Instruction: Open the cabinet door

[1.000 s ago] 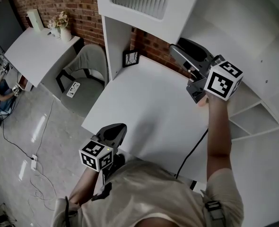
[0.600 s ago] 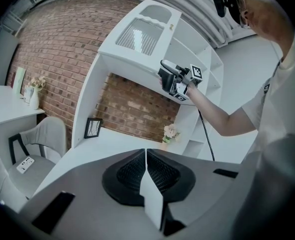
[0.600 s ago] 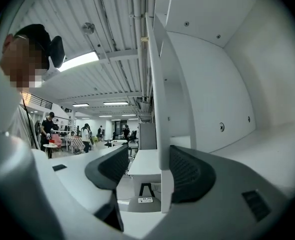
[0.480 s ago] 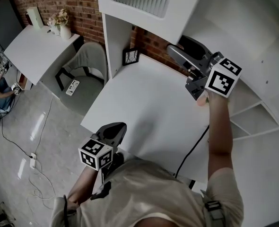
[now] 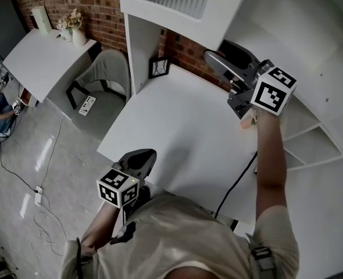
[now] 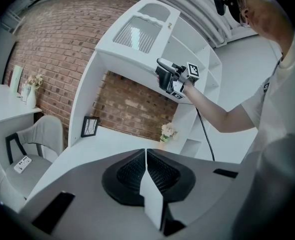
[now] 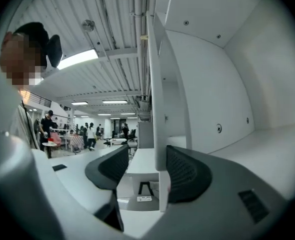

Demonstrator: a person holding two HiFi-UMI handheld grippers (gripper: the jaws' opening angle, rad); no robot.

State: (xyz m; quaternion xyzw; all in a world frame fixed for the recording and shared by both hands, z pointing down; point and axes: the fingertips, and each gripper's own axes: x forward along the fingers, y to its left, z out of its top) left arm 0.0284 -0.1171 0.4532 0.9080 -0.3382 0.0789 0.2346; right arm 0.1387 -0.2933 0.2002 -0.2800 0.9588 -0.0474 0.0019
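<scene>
The left gripper [image 5: 141,158] is held at the desk's [image 5: 177,132] near edge, a picture frame [image 5: 160,68] seen at its far corner.

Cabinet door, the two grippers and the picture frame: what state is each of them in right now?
cabinet door: swung open, the cabinet's inside showing.
right gripper: jaws apart around the door's edge, just been opening, not clamped on it.
left gripper: shut, empty.
picture frame: standing upright on the desk.
</scene>
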